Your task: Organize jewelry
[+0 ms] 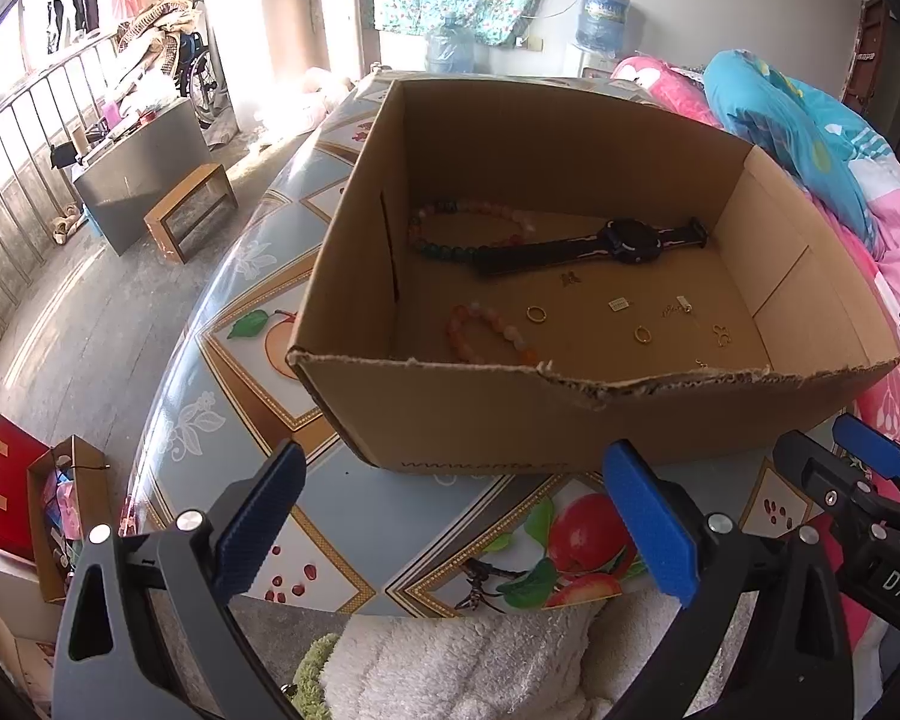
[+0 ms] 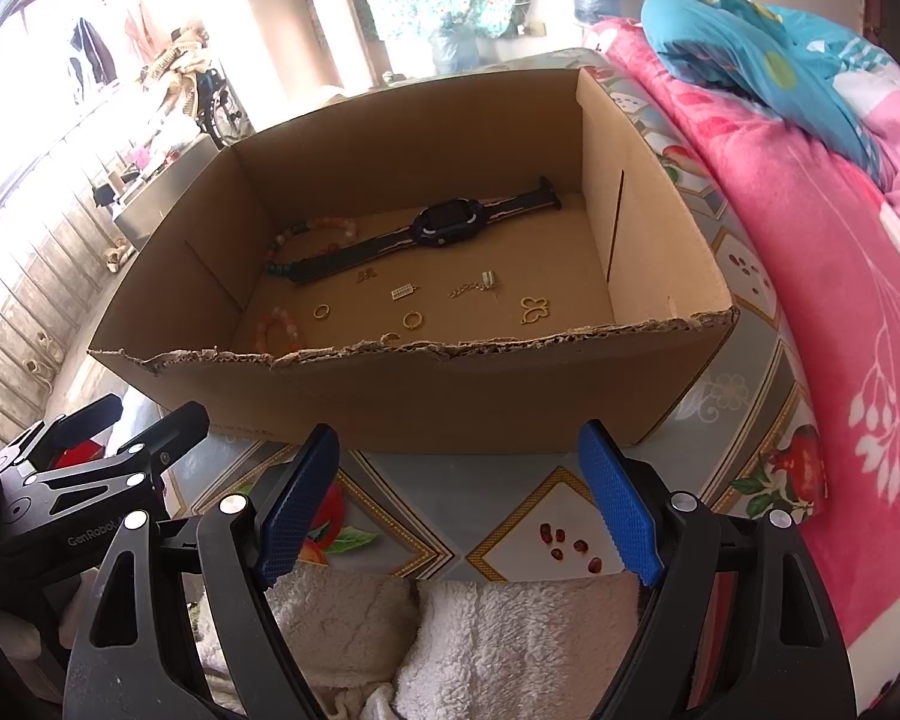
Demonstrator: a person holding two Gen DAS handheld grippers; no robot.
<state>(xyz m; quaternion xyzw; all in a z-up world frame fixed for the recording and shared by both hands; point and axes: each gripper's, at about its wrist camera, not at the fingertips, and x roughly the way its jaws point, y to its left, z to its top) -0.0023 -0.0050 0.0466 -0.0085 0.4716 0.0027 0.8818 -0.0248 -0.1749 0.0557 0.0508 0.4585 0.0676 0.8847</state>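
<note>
You have both grippers held back from the cardboard box (image 1: pixel 600 420), just short of its torn near wall, and neither has hold of anything. Your left gripper (image 1: pixel 456 522) has its blue pads spread wide with only the fruit-patterned worktop (image 1: pixel 342 516) showing between them; your right gripper (image 2: pixel 459 504) stands open just as far, close beside it.

The jewelry all lies ahead of you on the box floor. Farthest off, a dark watch (image 2: pixel 432 228) stretches flat across the back, its strap end lying over a multicoloured bead necklace (image 1: pixel 444 228). Nearer, ahead and left of your left gripper, a pink bead bracelet (image 1: pixel 489 333) sits close under the near wall. Gold rings (image 2: pixel 412 319), a butterfly charm (image 2: pixel 535 309) and a few small pieces lie apart from one another.

That spacing looks deliberate: each piece can be taken singly. The high wall means you will likely have to come in from above.
</note>
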